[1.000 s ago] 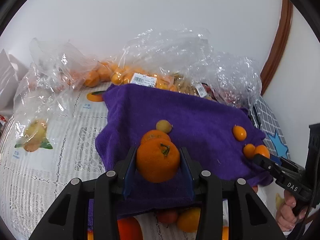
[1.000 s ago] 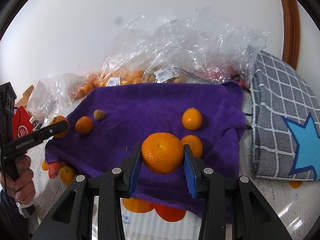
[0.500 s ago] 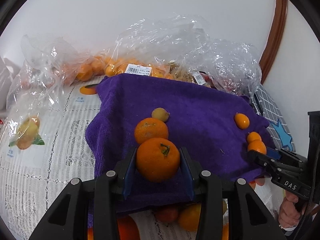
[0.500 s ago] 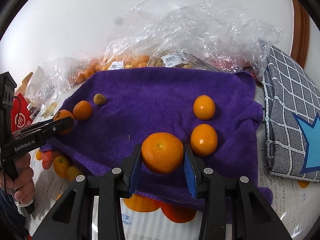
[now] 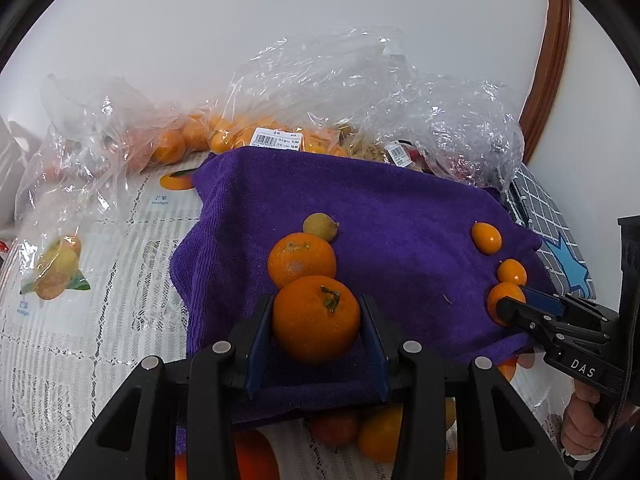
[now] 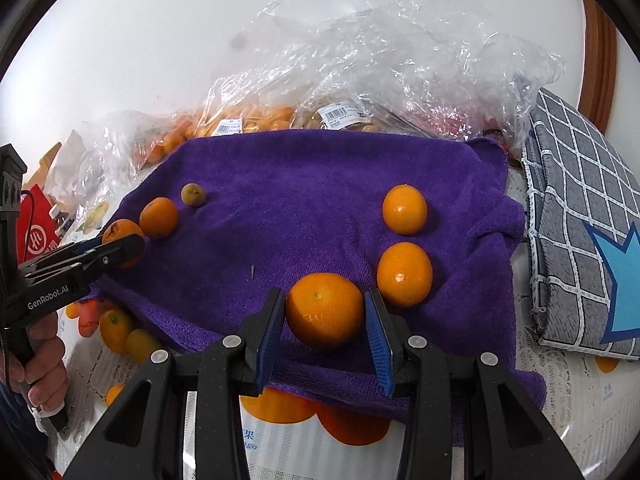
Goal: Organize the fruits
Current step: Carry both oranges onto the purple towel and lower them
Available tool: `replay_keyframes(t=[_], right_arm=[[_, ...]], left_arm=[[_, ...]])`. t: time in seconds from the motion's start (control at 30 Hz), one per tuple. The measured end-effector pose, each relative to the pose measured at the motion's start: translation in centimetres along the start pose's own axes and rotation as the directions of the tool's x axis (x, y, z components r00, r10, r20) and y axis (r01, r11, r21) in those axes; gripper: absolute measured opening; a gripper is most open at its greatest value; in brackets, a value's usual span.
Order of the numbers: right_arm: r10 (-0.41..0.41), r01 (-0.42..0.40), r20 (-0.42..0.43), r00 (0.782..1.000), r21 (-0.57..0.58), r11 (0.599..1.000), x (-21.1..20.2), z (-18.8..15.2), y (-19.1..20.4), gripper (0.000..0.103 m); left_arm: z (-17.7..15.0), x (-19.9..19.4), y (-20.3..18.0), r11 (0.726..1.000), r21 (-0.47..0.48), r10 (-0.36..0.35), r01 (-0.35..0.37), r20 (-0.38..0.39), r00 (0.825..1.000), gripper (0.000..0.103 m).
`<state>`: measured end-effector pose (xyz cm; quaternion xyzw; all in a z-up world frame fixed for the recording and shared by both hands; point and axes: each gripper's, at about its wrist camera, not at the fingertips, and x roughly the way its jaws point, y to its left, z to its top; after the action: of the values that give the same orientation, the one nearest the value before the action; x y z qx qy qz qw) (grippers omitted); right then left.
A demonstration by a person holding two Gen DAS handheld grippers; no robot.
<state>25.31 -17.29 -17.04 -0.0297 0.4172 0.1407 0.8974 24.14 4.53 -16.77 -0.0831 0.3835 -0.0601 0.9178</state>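
My left gripper (image 5: 316,322) is shut on a stemmed orange (image 5: 316,316) low over the near-left edge of the purple towel (image 5: 400,216), just behind another orange (image 5: 301,258) and a small brownish fruit (image 5: 320,227). My right gripper (image 6: 325,316) has its jaws slightly parted around an orange (image 6: 325,309) resting on the towel (image 6: 320,184); a small gap shows at the right pad. Two more oranges (image 6: 405,274) (image 6: 405,209) lie in a row beyond it.
Clear plastic bags (image 5: 320,92) of fruit stand behind the towel against the wall. A grey checked cloth (image 6: 580,216) with a blue star lies to the right. Loose fruits (image 6: 116,330) lie on the printed tablecloth (image 5: 80,320) by the towel's near edge.
Both grippers moved forward and down over the towel with their oranges. The right jaws have opened slightly and its orange now rests on the towel.
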Motion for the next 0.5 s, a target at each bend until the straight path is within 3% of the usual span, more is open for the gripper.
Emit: replay_keyframes(t=[0.17, 0.23, 0.5], right_arm=[[-0.007, 0.007, 0.004, 1.0, -0.001, 1.0, -0.3, -0.1, -0.1, 0.042], [-0.021, 0.021, 0.01, 1.0, 0.001, 1.0, -0.4, -0.1, -0.2, 0.051], [-0.06, 0.06, 0.043, 0.997, 0.009, 0.998, -1.4, -0.3, -0.2, 0.06]], left_arm=[[-0.1, -0.1, 0.0, 1.0, -0.003, -0.007, 0.007, 0.004, 1.0, 0.042], [-0.1, -0.3, 0.1, 1.0, -0.013, -0.021, 0.021, 0.01, 1.0, 0.044], [-0.3, -1.1, 0.5, 0.997, -0.049, -0.05, 0.052, 0.048, 0.998, 0.047]])
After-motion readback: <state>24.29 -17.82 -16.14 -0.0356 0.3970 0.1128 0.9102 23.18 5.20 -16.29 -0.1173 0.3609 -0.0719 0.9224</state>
